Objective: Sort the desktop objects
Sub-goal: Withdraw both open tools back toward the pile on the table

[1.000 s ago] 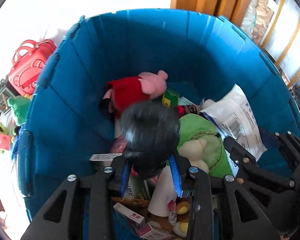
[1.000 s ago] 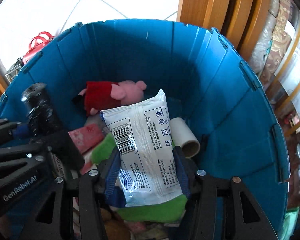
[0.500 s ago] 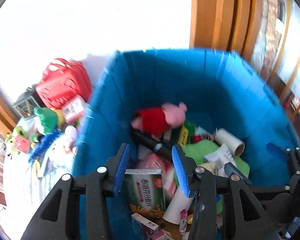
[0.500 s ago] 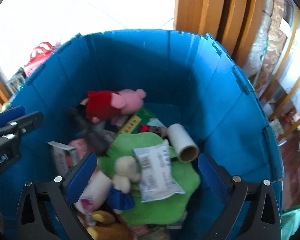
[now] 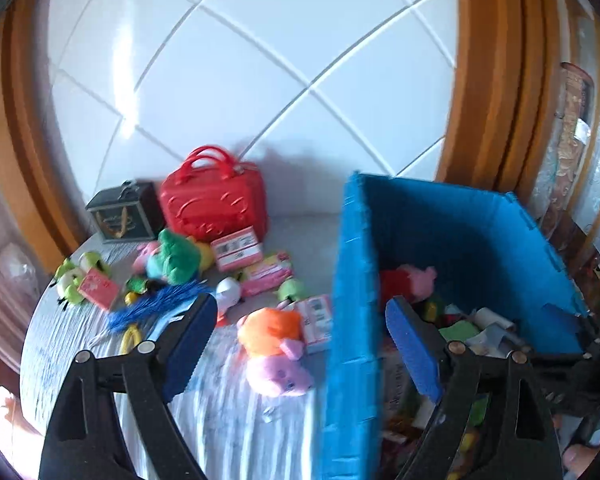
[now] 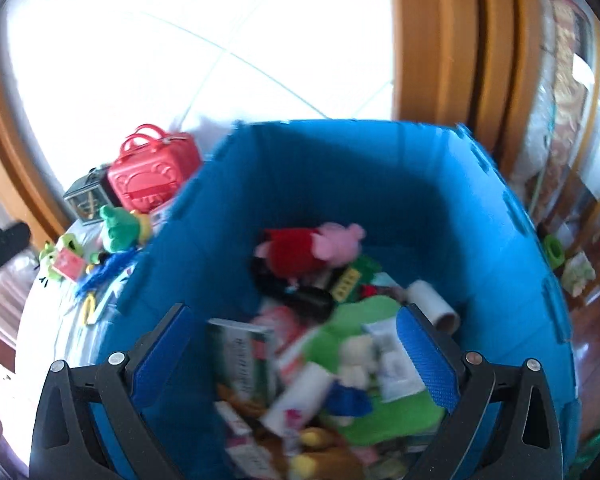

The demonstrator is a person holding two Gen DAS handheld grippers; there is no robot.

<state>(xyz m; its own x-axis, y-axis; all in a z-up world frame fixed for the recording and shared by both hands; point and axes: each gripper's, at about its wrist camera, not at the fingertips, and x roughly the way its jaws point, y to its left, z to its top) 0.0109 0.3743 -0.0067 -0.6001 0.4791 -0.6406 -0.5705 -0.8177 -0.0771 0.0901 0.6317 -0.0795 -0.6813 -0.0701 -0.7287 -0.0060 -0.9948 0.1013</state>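
Observation:
The blue bin (image 5: 350, 280) stands on the right of the table, full of sorted things. My left gripper (image 5: 300, 314) hangs over the bin's left wall, its jaws opening with nothing between them. Below it on the cloth lies an orange and pink plush (image 5: 274, 338). My right gripper (image 6: 294, 314) is wide open above the blue bin (image 6: 380, 184) and holds nothing. Inside lie a pink pig plush in red (image 6: 312, 246), a black flashlight (image 6: 300, 298), a white packet (image 6: 394, 360) on a green plush (image 6: 364, 312), and a paper roll (image 6: 436, 306).
Left of the bin, the table cloth (image 5: 228, 412) carries a red case (image 5: 214, 200), a dark box (image 5: 124, 212), a green plush (image 5: 176, 256), a blue brush (image 5: 160, 304), pink cards and small toys. A wooden frame (image 5: 484, 80) stands behind the bin.
My left gripper let the black flashlight drop into the bin, opened, and swung up and left toward the table. My right gripper released the white packet onto the green plush and rose.

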